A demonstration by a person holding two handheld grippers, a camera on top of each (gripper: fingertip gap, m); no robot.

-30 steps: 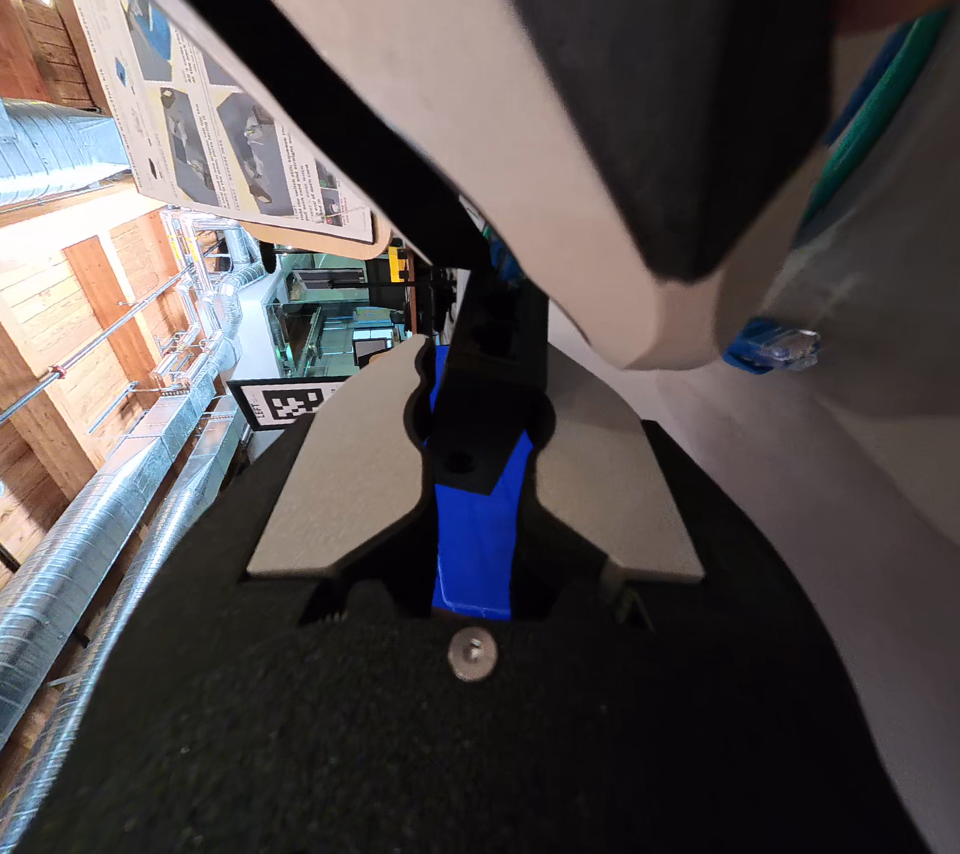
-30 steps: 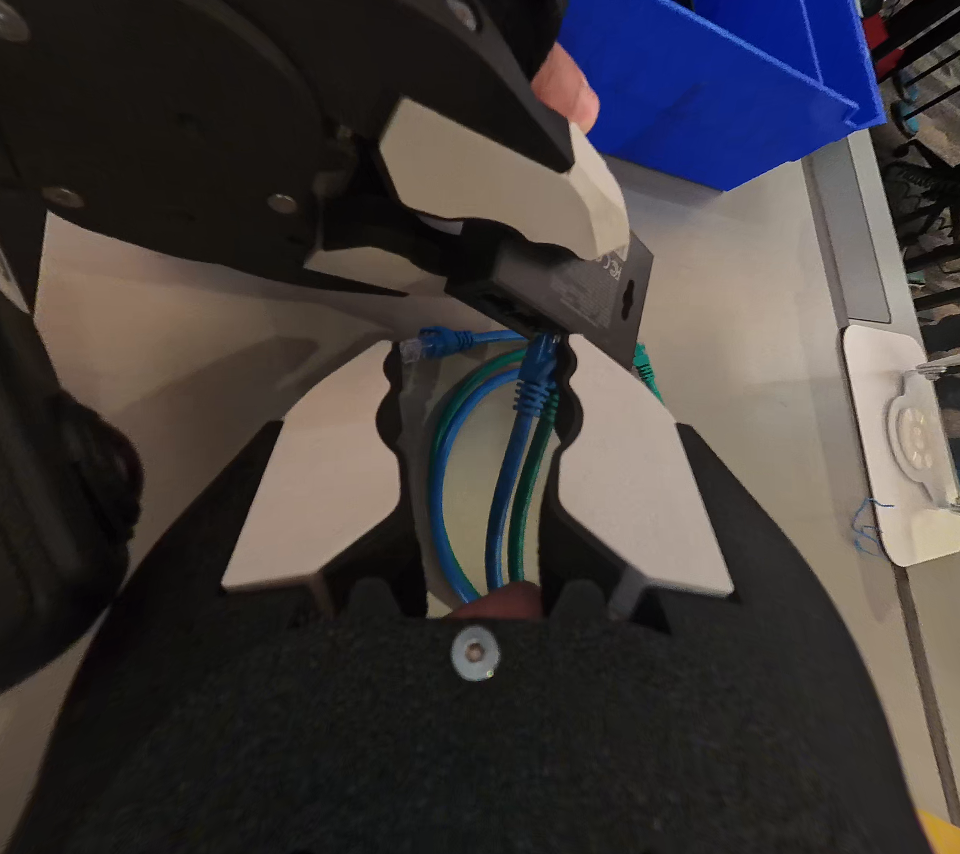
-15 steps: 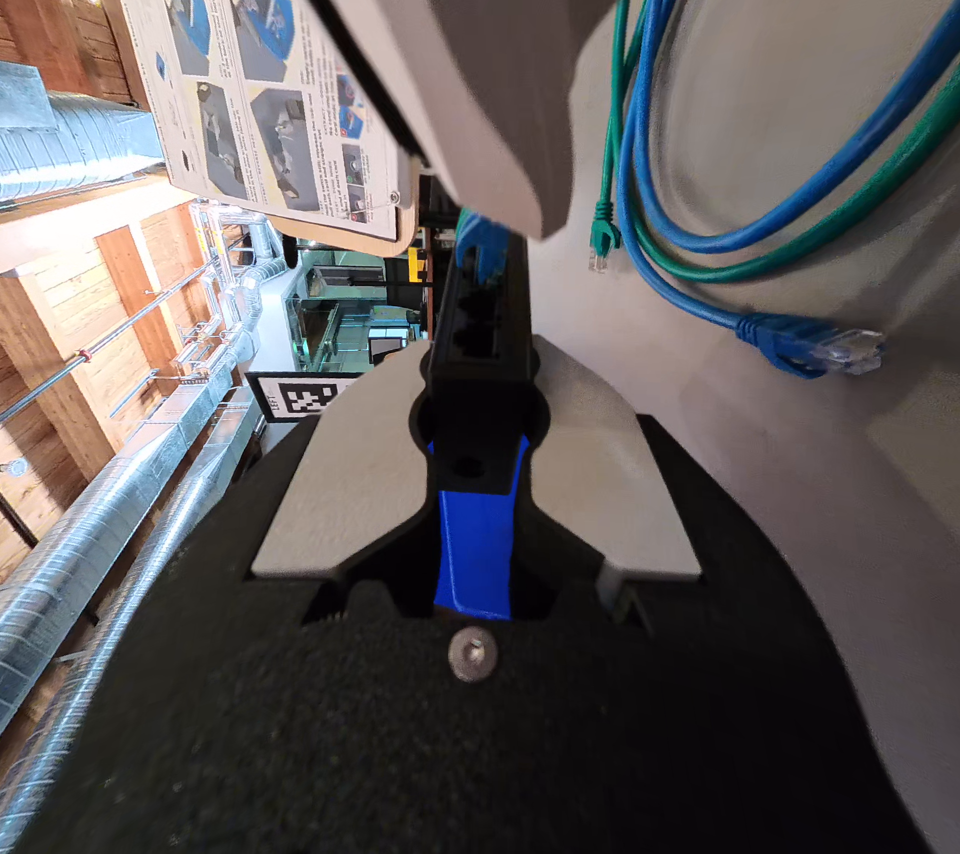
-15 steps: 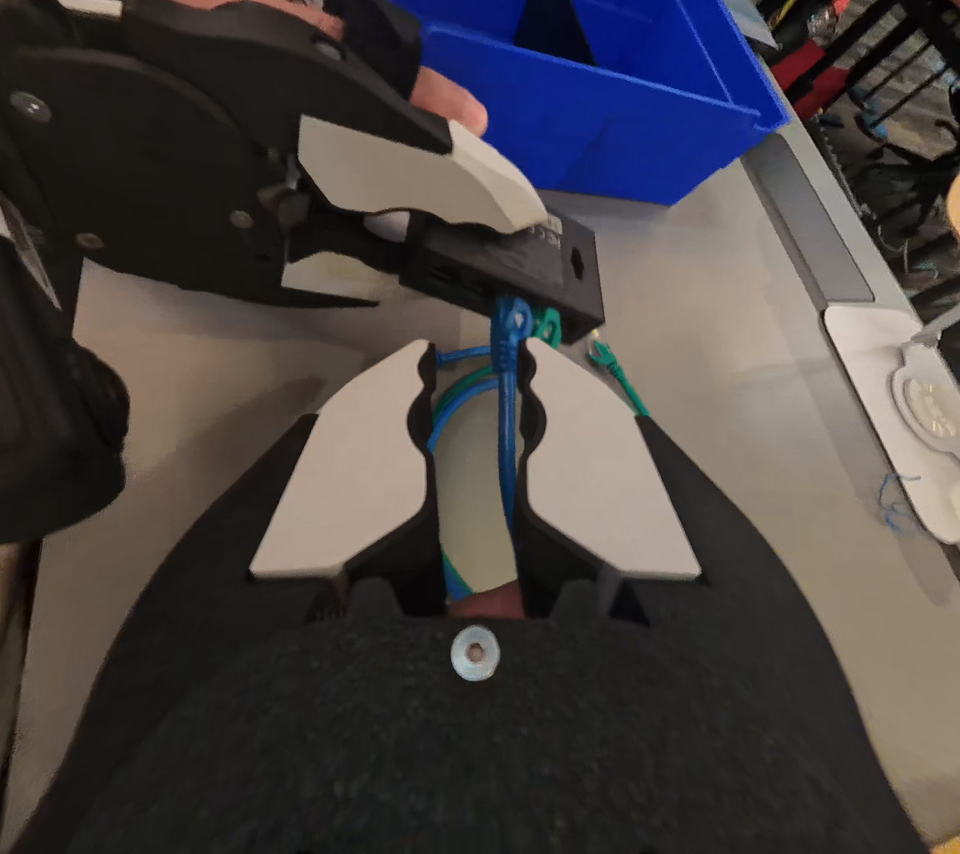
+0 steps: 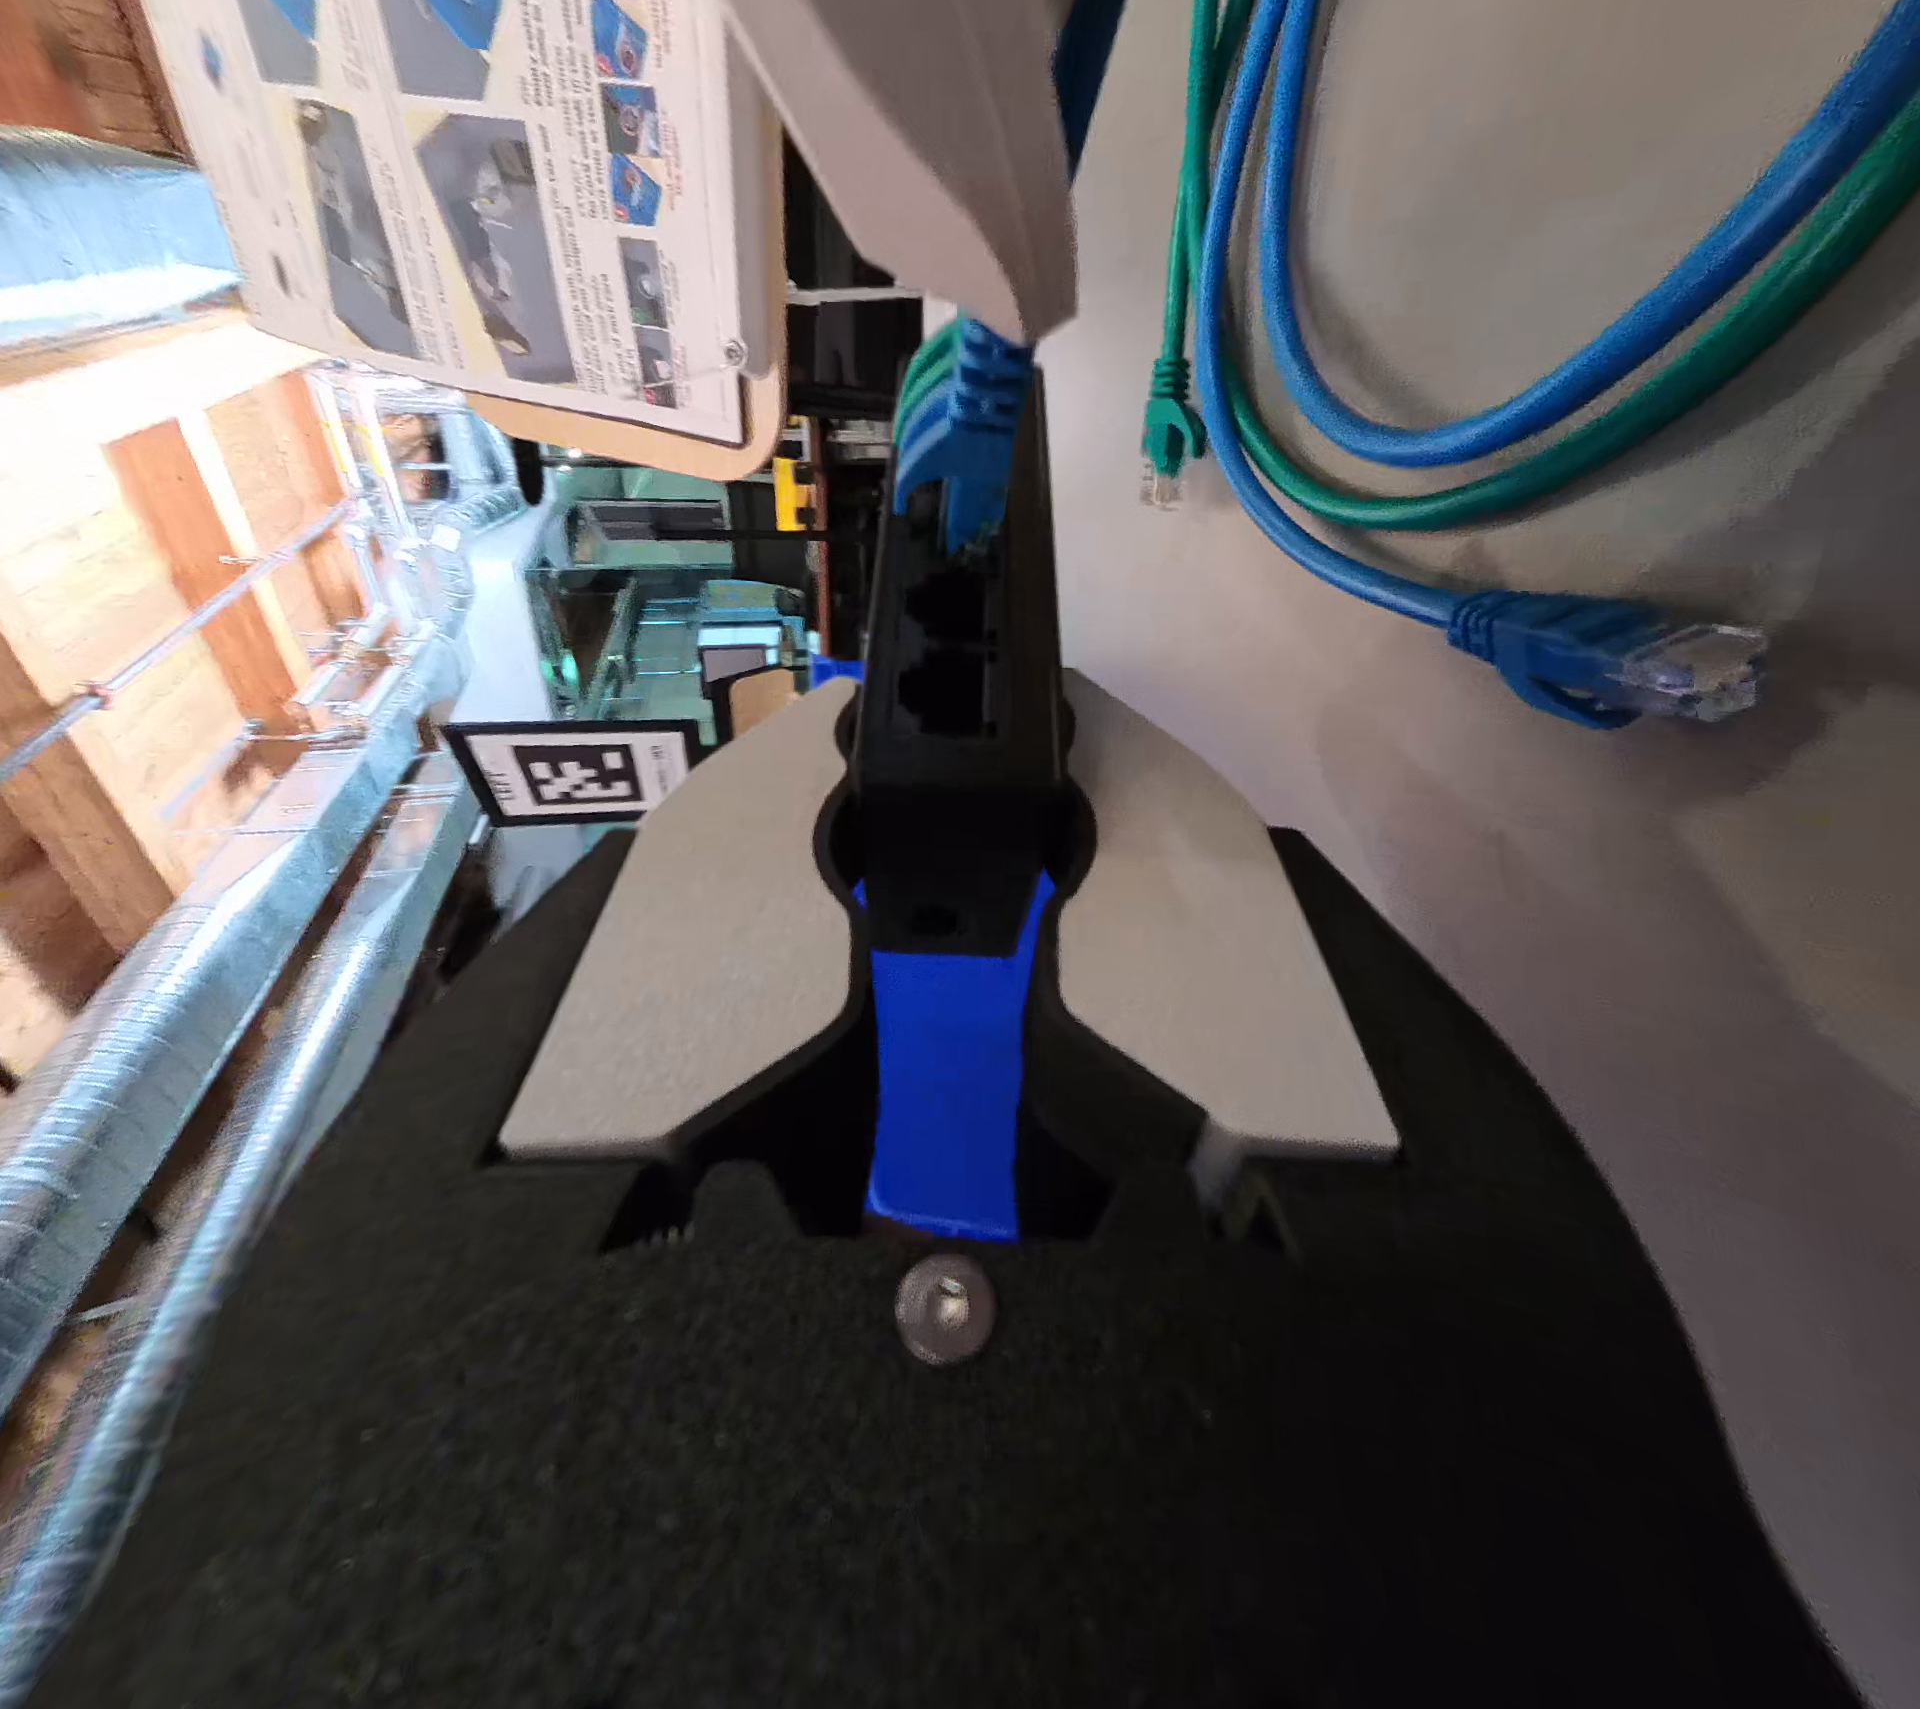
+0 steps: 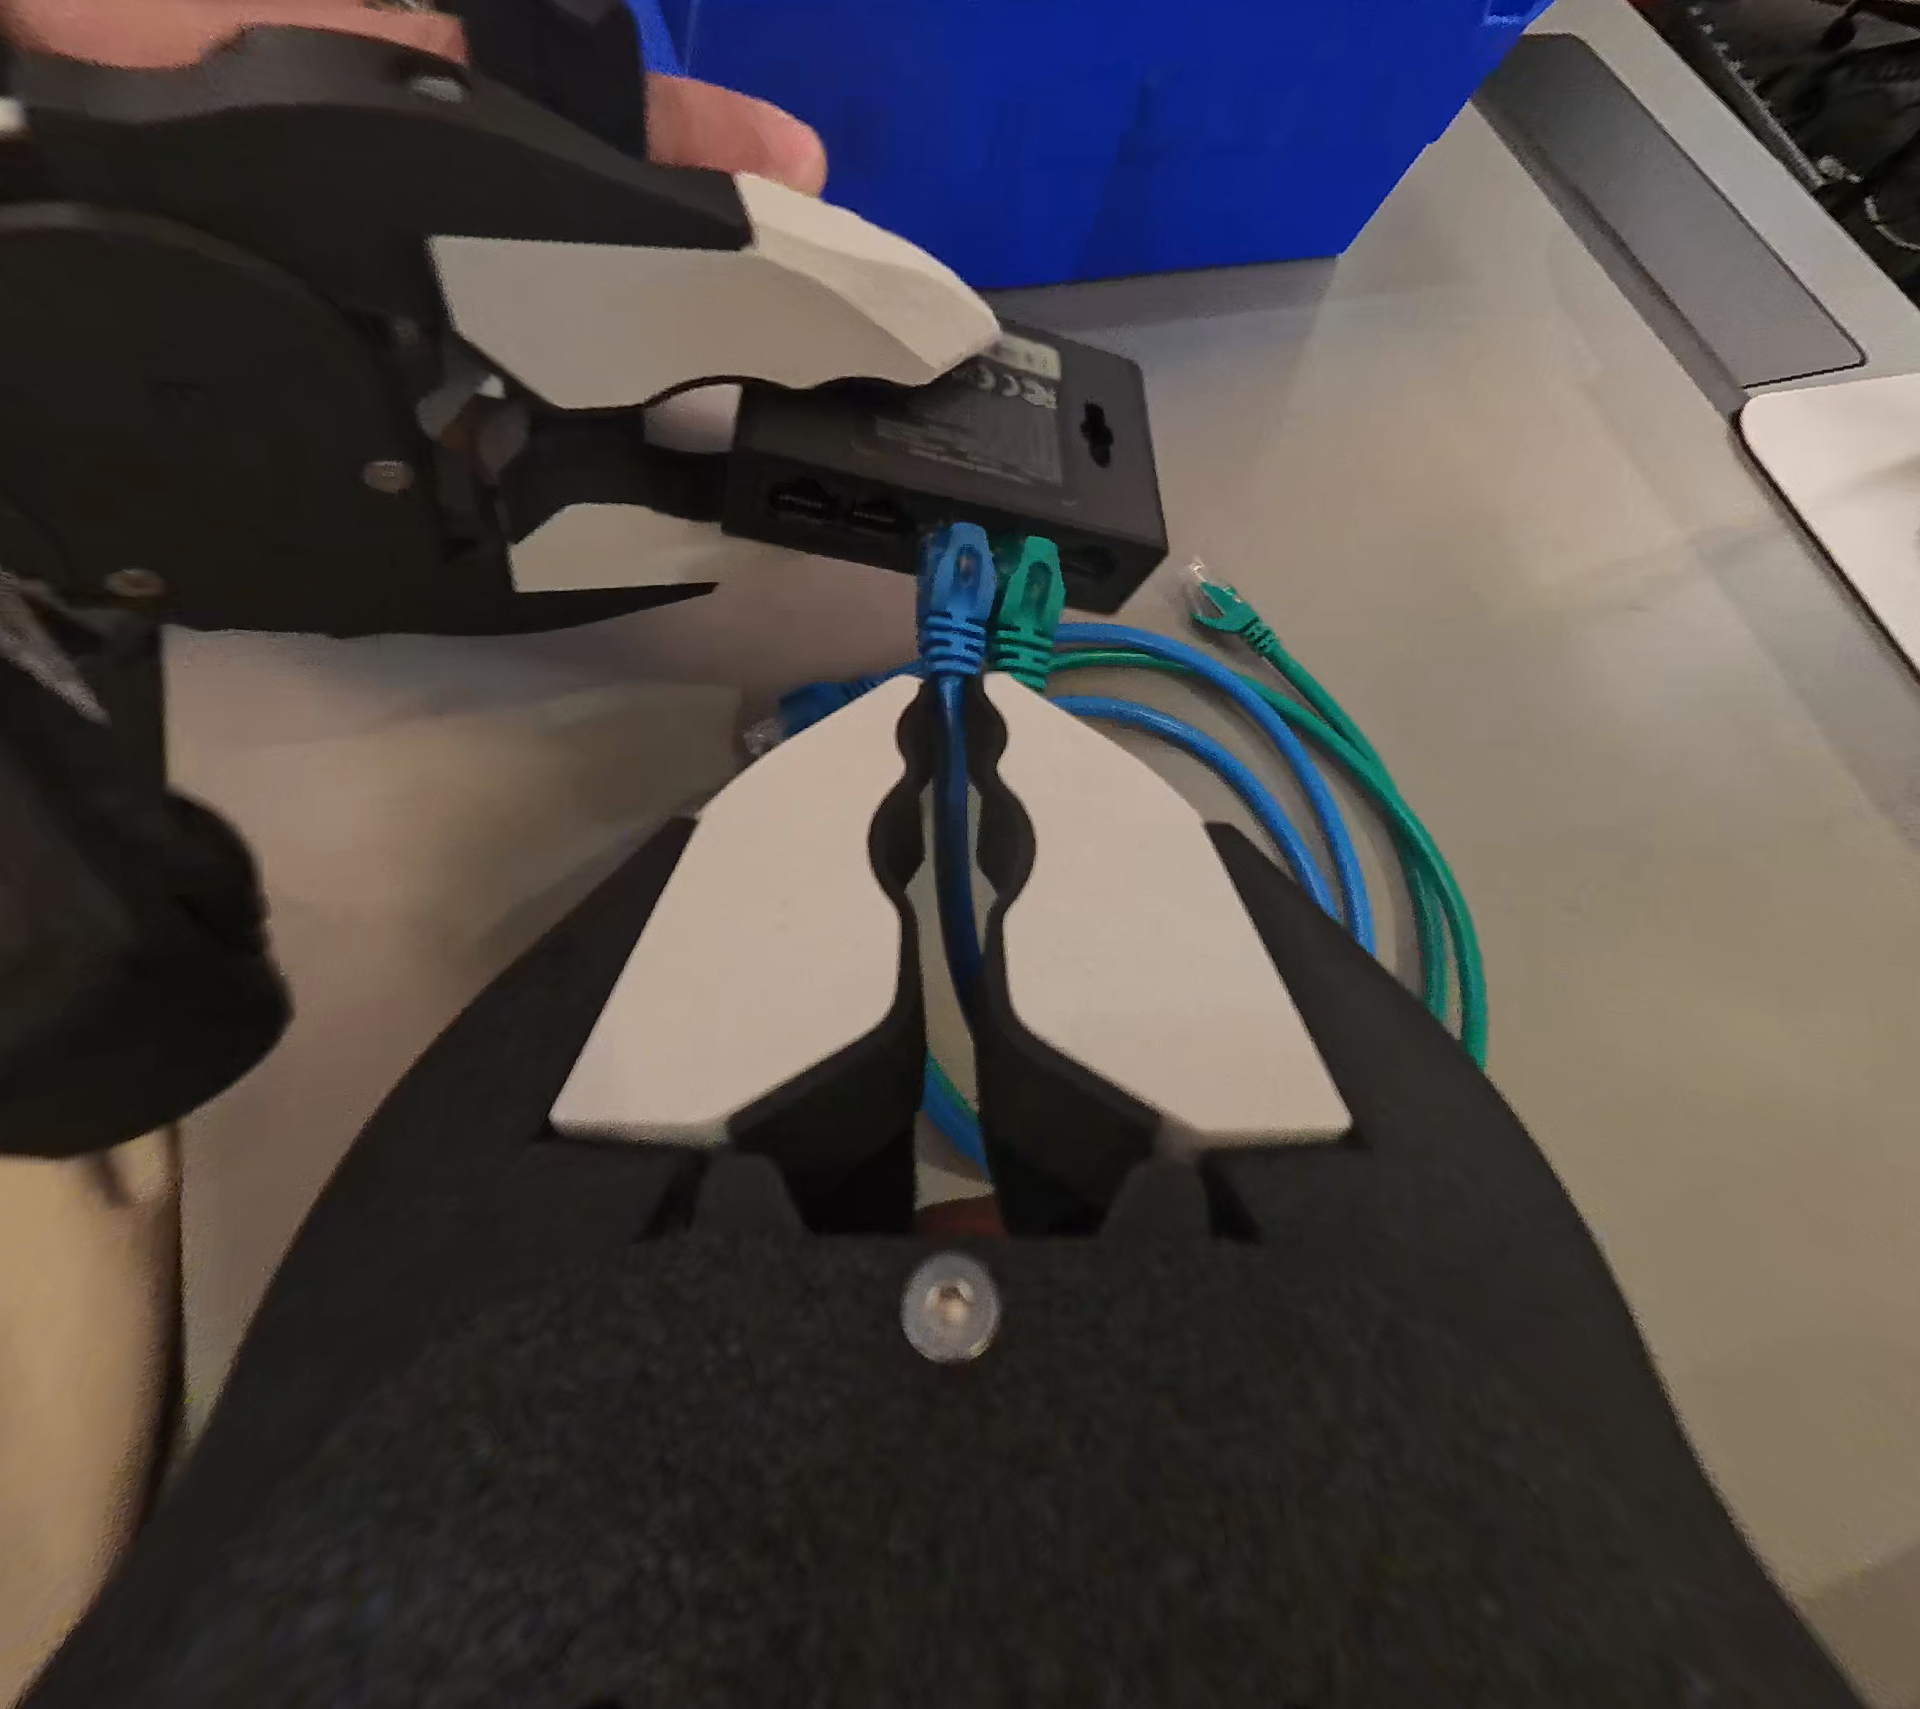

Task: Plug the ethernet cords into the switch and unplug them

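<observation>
The left gripper [image 6: 831,454] pinches the black switch [image 6: 966,454] above the counter [image 6: 1455,724] — the right gripper [image 6: 951,724] clamps the blue cord [image 6: 951,828] just near its plug.

The lower finger of the left tongs [image 6: 935,402] is hidden under the black switch [image 6: 966,454]. The blue cord [image 6: 954,838] disappears behind the right tongs [image 6: 951,703] near the bottom. The blue bin [image 6: 1091,132] is cut off by the top edge. The poster [image 5: 436,101] in the left wrist view is blurred and cropped.
</observation>
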